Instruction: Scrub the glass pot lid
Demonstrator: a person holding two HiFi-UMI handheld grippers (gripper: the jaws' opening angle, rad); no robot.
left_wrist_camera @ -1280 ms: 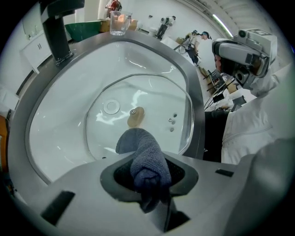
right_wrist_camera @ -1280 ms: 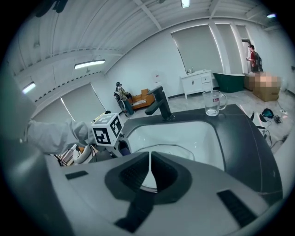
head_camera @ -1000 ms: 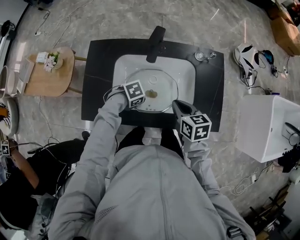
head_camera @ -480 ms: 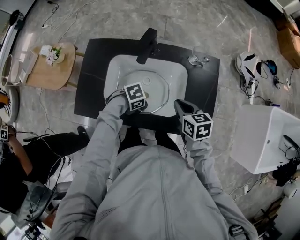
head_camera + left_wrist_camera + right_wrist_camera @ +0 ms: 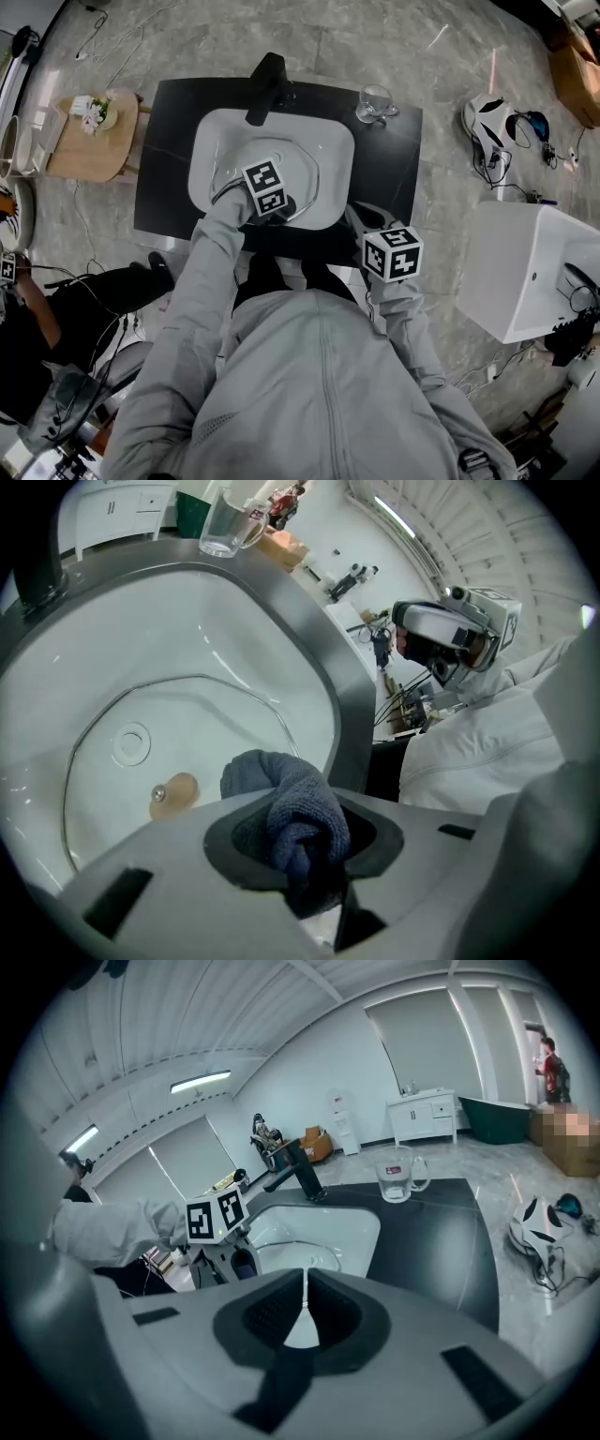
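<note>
My head camera looks steeply down from well above, over the person's shoulders, onto the black table [image 5: 394, 178] and its white sink [image 5: 208, 131]. The left gripper view sits close inside the sink and faces down across the glass pot lid [image 5: 187, 733] toward the far rim. The right gripper view sits farther off, near the table's front edge, and faces roughly level across it. All three share the sink, the faucet [image 5: 305, 1174] and the glass mug [image 5: 398, 1174].

In the upper centre of the head view, the glass lid [image 5: 309, 173] lies in the sink [image 5: 208, 131]. The faucet [image 5: 265, 89] stands behind it, and the mug [image 5: 374, 101] is on the counter [image 5: 394, 169] to the right.
</note>
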